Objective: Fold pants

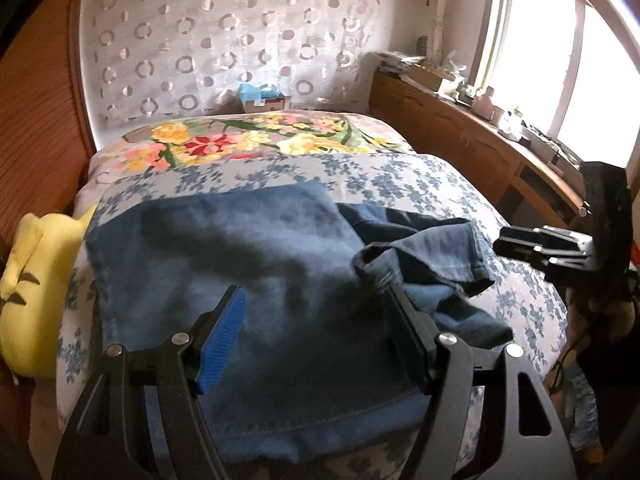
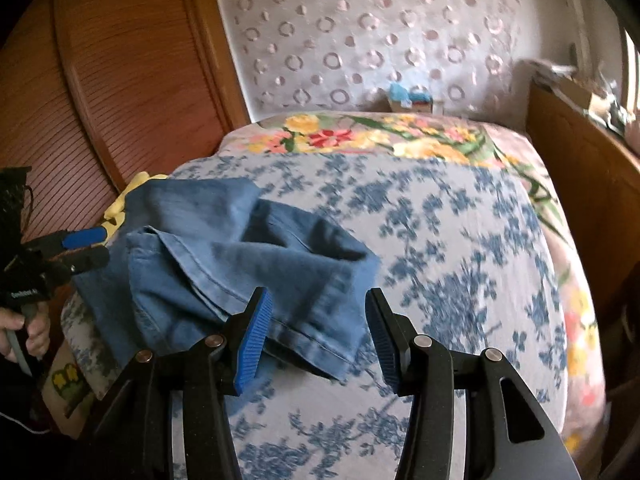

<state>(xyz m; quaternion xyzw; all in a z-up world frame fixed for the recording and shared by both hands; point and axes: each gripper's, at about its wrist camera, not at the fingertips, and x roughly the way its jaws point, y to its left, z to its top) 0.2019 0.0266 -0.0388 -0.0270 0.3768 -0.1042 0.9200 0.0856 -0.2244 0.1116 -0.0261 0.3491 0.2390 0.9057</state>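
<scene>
Pants (image 1: 248, 264), blue denim, lie on the bed (image 2: 460, 248), partly folded: a broad flat panel on the side near the yellow pillow (image 1: 28, 280), with rumpled leg ends heaped on its other side. The left gripper (image 1: 316, 312) hovers over the flat panel, jaws wide apart, nothing between them. The right gripper (image 2: 320, 328) hangs above a hemmed leg end (image 2: 320, 344), its jaws parted and gripping nothing. A hand (image 2: 28, 332) holds the left gripper's handle.

You've got a blue-floral bedsheet (image 1: 420, 176), flowered blanket (image 1: 256, 140), yellow plush (image 1: 36, 280) at left, wood cabinet (image 1: 460, 136) w/ clutter by window (image 1: 560, 60).
</scene>
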